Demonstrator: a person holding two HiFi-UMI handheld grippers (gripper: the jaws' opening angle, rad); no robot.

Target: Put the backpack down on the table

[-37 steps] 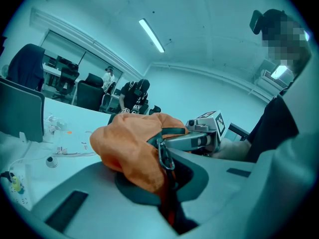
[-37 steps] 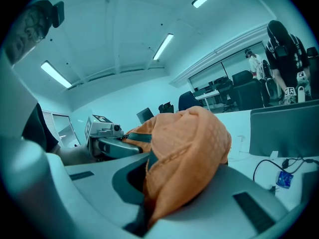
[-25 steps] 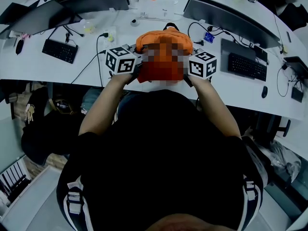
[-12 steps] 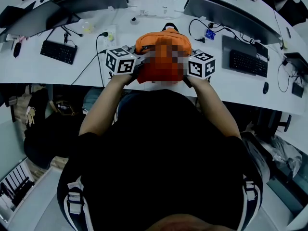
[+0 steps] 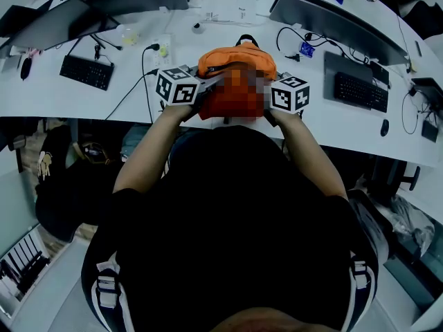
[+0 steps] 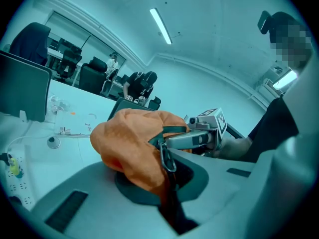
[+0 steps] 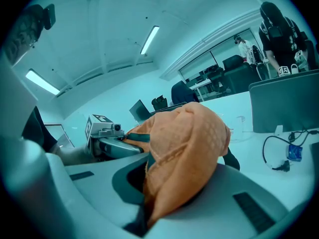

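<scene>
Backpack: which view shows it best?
Left gripper view: the backpack fills the centre, with strap and ring clear, fabric clamped in the jaws. Right gripper view shows one bulging side. Head view shows only its top, partly blurred.

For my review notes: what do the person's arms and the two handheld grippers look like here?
The left gripper and right gripper each carry a white cube printed with black square markers. In the gripper views their bodies are smooth, light, moulded shells with dark recessed slots. No cables show on them. The person wears a black short-sleeved top, and the forearms are uncovered.
</scene>
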